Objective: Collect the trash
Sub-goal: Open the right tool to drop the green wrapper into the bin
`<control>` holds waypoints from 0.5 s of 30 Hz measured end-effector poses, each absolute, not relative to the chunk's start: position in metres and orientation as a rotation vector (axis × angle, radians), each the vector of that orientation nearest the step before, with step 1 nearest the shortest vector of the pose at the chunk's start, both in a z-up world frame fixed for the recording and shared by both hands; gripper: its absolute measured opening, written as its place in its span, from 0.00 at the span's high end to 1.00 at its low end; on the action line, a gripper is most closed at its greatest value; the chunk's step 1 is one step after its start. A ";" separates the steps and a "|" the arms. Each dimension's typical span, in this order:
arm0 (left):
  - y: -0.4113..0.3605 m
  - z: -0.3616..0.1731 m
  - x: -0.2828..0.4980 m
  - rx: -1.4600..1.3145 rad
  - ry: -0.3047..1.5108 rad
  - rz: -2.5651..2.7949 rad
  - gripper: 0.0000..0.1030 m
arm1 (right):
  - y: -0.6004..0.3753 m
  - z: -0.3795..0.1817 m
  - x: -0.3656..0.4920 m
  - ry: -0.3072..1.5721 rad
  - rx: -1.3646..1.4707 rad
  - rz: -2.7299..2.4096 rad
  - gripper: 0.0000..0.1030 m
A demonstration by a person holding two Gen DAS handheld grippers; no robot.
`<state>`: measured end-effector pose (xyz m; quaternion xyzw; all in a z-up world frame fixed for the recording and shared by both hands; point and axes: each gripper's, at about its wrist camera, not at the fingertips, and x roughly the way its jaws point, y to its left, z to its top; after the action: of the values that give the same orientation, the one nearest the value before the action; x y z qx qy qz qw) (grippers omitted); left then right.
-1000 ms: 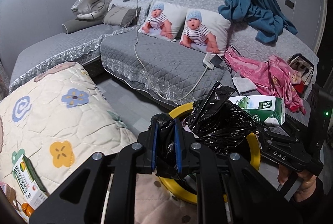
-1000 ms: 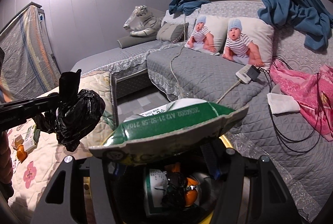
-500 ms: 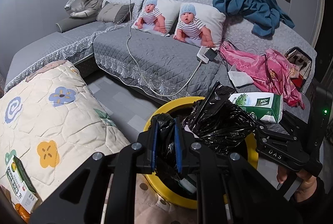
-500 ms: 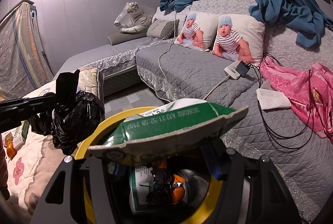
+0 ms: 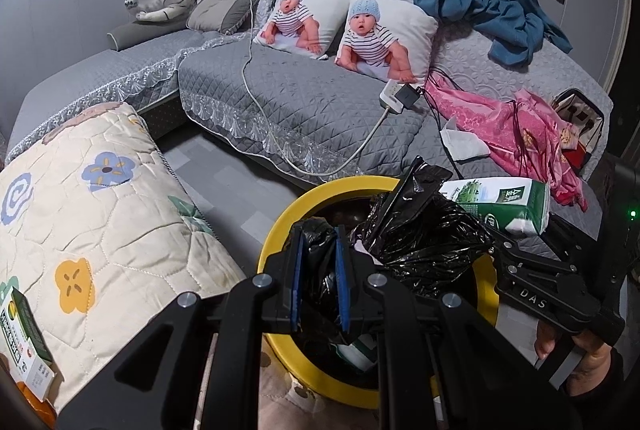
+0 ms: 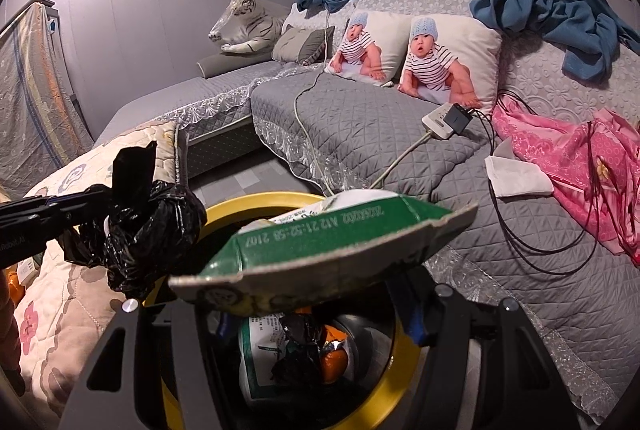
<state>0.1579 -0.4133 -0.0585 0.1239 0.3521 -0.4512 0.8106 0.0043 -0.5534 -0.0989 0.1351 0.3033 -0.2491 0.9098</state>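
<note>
My left gripper (image 5: pixel 320 280) is shut on a knotted black plastic bag (image 5: pixel 416 242) and holds it over the near rim of a yellow-rimmed trash bin (image 5: pixel 280 234). In the right wrist view the bag (image 6: pixel 148 230) hangs at the bin's left rim (image 6: pixel 256 200). My right gripper (image 6: pixel 320 304) is shut on a green and white milk carton (image 6: pixel 320 242) and holds it flat above the bin's mouth. The carton also shows in the left wrist view (image 5: pixel 504 204). Trash lies inside the bin: a carton (image 6: pixel 264 354) and orange bits.
A grey quilted sofa (image 5: pixel 304 102) with baby-print pillows, a power strip (image 5: pixel 396 96) with cables, pink cloth (image 5: pixel 512 122) and a white tissue (image 5: pixel 464 146) stands behind the bin. A floral quilt (image 5: pixel 88 214) lies left, with a small carton (image 5: pixel 28 350) at its edge.
Both grippers have moved closer over the bin, and the black bag has come nearer the rim. Both holds are unchanged.
</note>
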 end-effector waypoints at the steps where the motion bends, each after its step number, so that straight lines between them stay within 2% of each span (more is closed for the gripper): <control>1: -0.414 -0.059 0.157 0.265 0.752 -0.966 0.87 | -0.554 -0.099 0.004 0.626 0.276 -0.518 0.43; 6: -0.413 -0.060 0.158 0.256 0.755 -0.970 0.86 | -0.555 -0.098 0.003 0.636 0.270 -0.537 0.44; 7: -0.412 -0.060 0.159 0.250 0.757 -0.961 0.82 | -0.555 -0.099 0.003 0.640 0.273 -0.542 0.44; 9: -0.410 -0.060 0.161 0.236 0.765 -0.956 0.70 | -0.557 -0.098 0.001 0.634 0.283 -0.557 0.44; 11: -0.405 -0.058 0.163 0.208 0.755 -0.929 0.28 | -0.558 -0.097 0.000 0.633 0.285 -0.565 0.41; 13: -0.400 -0.055 0.165 0.183 0.740 -0.917 0.25 | -0.559 -0.095 -0.004 0.618 0.280 -0.583 0.31; 15: -0.396 -0.054 0.169 0.166 0.750 -0.911 0.22 | -0.559 -0.092 -0.005 0.609 0.282 -0.585 0.30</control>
<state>0.1692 -0.3960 -0.0536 0.0780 0.3534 -0.4291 0.8276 -0.0050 -0.5586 -0.0920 0.1364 0.2944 -0.2828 0.9026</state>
